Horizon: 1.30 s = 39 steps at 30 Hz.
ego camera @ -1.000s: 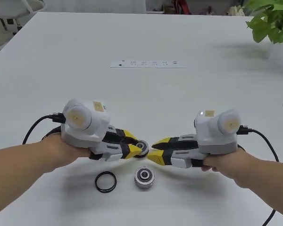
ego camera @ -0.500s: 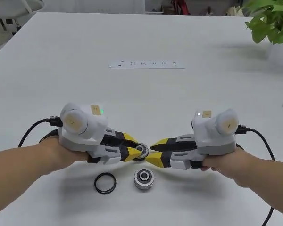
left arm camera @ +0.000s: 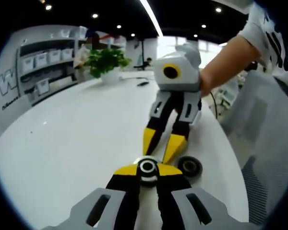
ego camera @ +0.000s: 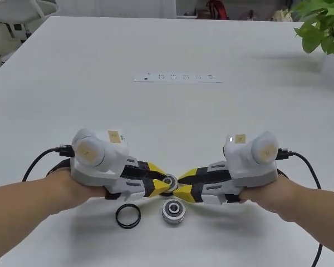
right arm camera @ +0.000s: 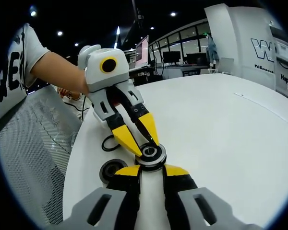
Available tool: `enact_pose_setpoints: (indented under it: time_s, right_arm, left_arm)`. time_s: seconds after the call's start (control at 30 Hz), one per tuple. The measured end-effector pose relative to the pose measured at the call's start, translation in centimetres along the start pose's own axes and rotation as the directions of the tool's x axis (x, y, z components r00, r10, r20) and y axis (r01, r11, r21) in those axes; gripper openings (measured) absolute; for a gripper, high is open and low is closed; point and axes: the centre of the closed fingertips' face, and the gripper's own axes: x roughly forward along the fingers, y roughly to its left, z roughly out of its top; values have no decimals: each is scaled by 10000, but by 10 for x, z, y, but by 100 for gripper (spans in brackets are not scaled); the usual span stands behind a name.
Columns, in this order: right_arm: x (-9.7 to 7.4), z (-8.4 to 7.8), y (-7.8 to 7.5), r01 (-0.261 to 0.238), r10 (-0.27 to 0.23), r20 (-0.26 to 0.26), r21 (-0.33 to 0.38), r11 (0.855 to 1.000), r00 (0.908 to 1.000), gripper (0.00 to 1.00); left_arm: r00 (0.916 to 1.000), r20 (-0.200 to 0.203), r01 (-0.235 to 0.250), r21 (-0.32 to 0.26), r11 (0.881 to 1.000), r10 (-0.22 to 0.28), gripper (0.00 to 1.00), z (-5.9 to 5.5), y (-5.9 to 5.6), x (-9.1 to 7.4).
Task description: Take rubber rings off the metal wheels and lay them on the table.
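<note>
In the head view I see the left gripper (ego camera: 160, 184) pinching a metal wheel (ego camera: 168, 181) just above the white tabletop (ego camera: 172, 122). The right gripper (ego camera: 181, 186) meets it tip to tip. Nearer me, a loose rubber ring (ego camera: 128, 215) lies flat on the tabletop, with a second wheel (ego camera: 173, 210) near it but apart. A power strip (ego camera: 178, 77) lies well beyond. In the left gripper view the yellow tips clamp the held wheel from both sides, and the right gripper's jaws stand spread, their tips right at the wheel's rim. The second wheel sits just beside. In the right gripper view my own tips are apart under the held wheel. I cannot tell whether they press on it.
</note>
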Motion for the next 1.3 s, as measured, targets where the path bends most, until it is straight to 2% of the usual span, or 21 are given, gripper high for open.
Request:
enact_pose_setpoints:
  time_s: [0.4,0.53,0.73,1.1,1.17,1.23,1.3]
  right_arm:
    - [0,-2,0,7,-4,-140,214,9998,9999,11]
    - [-2,-4,-1,26,-20,-242,262,9997,9997,4]
    - [-2,-4,-2,111,-101,-292,350,9993,9995,1]
    - [-11,-1,-9,255,-289,206,1496,9884,9994,0]
    - [-12,0,-12,344,-419,372,1837,9824,9984,0]
    - [-14,7,-14,336,-545,819,2380,9707,9951,0]
    - [-14,6,-15,347,-545,757,2415,9698,9956,0]
  left_arm:
    - [9999,82,-56,-173,9998,57,12,-1,1,1]
    - [9999,90,-77,-199,9998,79,12,-1,1,1]
    - [9999,64,-137,-168,9998,138,12,0,1,1]
    - [9996,63,-280,-183,9994,281,12,0,2,2]
    - [9994,64,-337,-224,9992,338,12,1,2,3]
    - [9992,72,-379,-269,9989,381,12,1,2,4]
    - [9992,56,-406,-240,9989,408,12,1,2,5]
